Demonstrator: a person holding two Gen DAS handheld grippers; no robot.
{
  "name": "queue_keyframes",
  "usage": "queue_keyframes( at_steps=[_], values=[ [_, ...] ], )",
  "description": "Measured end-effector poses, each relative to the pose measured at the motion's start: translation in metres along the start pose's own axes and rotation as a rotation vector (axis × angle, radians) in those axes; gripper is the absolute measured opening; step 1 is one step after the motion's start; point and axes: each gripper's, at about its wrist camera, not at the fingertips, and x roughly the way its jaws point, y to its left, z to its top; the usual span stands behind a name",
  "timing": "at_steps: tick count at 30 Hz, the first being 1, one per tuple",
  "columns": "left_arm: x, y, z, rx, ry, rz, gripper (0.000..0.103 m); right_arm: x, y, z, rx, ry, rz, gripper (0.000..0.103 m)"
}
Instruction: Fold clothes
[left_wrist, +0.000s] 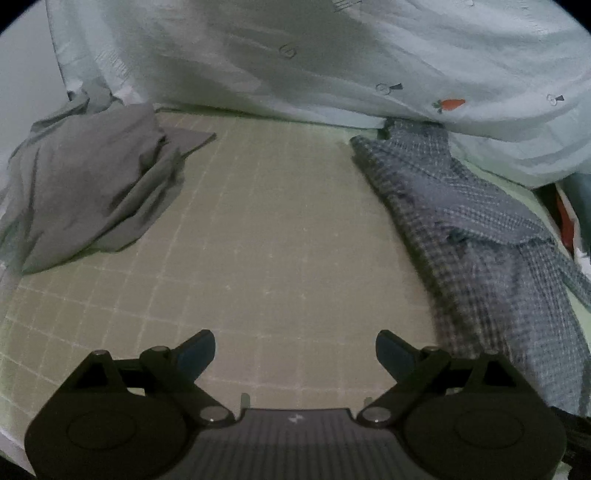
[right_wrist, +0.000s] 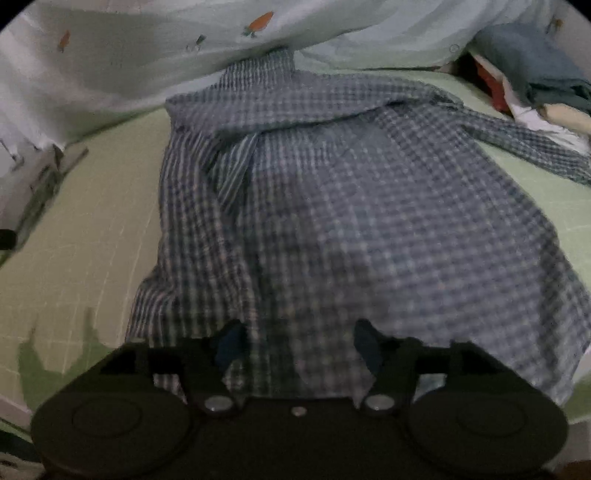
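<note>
Your left gripper (left_wrist: 295, 350) has its fingers spread wide with nothing between them, hanging over bare pale green gridded cutting mat (left_wrist: 266, 236). Blue pads on both fingertips (left_wrist: 197, 352) visible, not touching any cloth. On that mat, far left, a crumpled plain grey garment (left_wrist: 92, 184) sits in a loose heap, one flat corner poking out toward the mat's middle. On the right side lies the blue-and-white checked button shirt (left_wrist: 480, 251), rumpled, running from the back edge down toward your gripper's right side; it's near but apart from your left fingers. Behind both, a pale mint sheet with small carrot prints (left_wrist: 332, 66) bunches along the back edge, overlapping the shirt's far end. Your right gripper (right_wrist: 299, 347) is right over the checked shirt (right_wrist: 351, 221), fingers apart, the near hem of the fabric lying between and under them; can't tell if the pads actually touch the cloth, image is dark and blurry there. Shirt is spread unevenly, folds at the upper left, a sleeve trailing off right across the green mat (right_wrist: 74, 251). Far right corner, a stack of folded blue and cream cloth (right_wrist: 543, 77) sits off the mat. The carrot-print sheet (right_wrist: 147, 55) fills the top.
</note>
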Motion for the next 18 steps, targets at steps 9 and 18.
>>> queue_keyframes(
  at_steps=[9, 18],
  values=[
    [0.032, -0.037, 0.015, -0.106, 0.035, 0.087, 0.094, 0.019, -0.061, 0.068, 0.010, -0.032, 0.029, 0.078],
    [0.074, -0.054, 0.053, -0.164, 0.054, 0.148, 0.094, 0.066, -0.126, 0.146, 0.137, -0.088, 0.019, 0.084]
  ],
)
